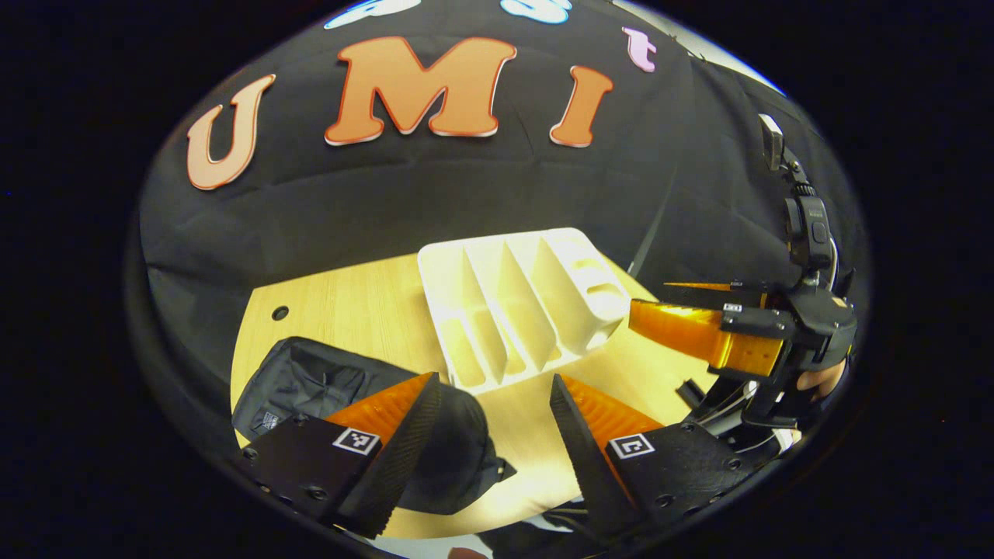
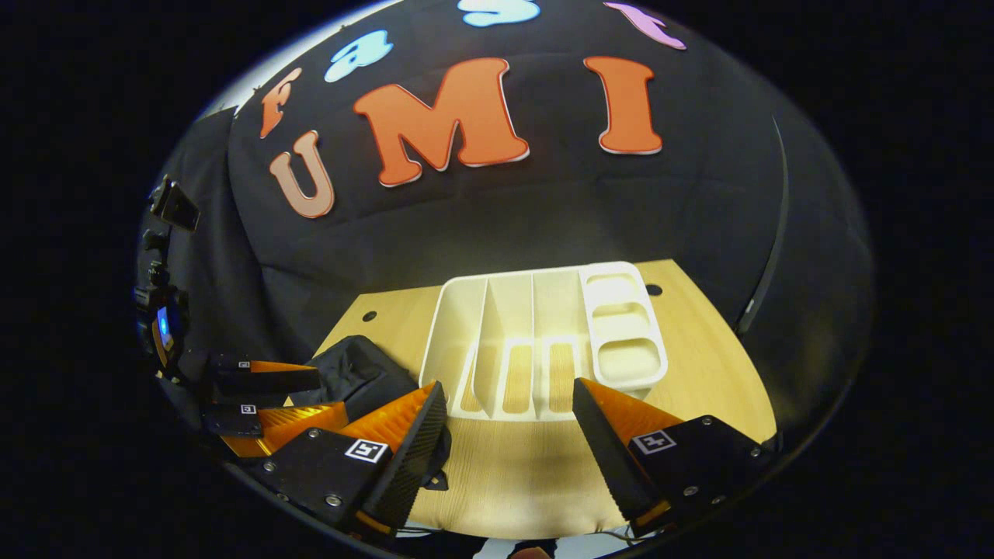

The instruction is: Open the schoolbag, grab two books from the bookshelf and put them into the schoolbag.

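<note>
A black schoolbag (image 1: 311,380) lies slumped on the wooden table (image 1: 349,303), left of a white bookshelf (image 1: 520,303) whose slots hold nothing I can see. My left gripper (image 1: 495,378) hovers open over the bag's right end and the shelf's near edge. My right gripper (image 1: 651,299), held by a hand (image 1: 823,380), floats beside the shelf's right end. In the right gripper view my right gripper (image 2: 509,383) stands open just before the bookshelf (image 2: 543,334), with the schoolbag (image 2: 357,373) and my left gripper (image 2: 330,396) at the left. I cannot tell whether the bag's zip is open.
The table (image 2: 699,365) has small round holes near its far corners (image 2: 652,289). Black cloth walls rise right behind the shelf. Bare wood lies between the shelf and the table's near edge.
</note>
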Demonstrator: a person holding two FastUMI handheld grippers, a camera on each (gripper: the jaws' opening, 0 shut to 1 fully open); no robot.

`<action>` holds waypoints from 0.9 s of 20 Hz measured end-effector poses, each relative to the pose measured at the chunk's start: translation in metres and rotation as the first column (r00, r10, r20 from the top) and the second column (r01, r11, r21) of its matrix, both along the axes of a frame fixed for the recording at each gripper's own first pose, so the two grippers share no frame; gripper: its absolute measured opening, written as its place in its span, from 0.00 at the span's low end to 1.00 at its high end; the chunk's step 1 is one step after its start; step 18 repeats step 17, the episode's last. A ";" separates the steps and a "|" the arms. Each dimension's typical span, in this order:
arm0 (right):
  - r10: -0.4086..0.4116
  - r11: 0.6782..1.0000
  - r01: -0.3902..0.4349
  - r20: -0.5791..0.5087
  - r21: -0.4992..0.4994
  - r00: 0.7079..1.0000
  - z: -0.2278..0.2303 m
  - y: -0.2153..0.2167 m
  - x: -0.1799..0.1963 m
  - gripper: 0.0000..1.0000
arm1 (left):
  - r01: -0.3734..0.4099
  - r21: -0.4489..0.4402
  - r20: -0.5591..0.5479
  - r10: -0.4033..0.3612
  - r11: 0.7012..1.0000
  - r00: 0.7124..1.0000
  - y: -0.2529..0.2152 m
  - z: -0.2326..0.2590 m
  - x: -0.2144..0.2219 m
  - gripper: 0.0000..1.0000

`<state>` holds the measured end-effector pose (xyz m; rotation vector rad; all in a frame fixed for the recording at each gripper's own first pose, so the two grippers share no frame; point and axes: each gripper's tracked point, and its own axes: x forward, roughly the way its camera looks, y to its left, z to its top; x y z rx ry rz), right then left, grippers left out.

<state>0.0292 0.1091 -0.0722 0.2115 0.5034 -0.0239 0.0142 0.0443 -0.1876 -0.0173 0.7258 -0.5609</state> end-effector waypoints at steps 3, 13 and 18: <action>0.035 0.998 -0.031 0.071 -0.053 0.997 0.028 -0.006 -0.001 0.98 | -0.057 -0.053 0.101 0.062 0.997 0.993 -0.007 0.013 0.009 0.95; 0.091 0.986 -0.044 0.295 -0.161 0.951 0.089 -0.031 -0.011 0.98 | -0.278 -0.164 0.353 0.319 0.946 0.880 -0.006 0.059 -0.001 0.98; 0.030 0.983 0.036 0.349 -0.180 0.937 0.097 -0.053 -0.020 0.98 | -0.312 -0.206 0.464 0.374 0.927 0.803 -0.010 0.082 -0.009 0.97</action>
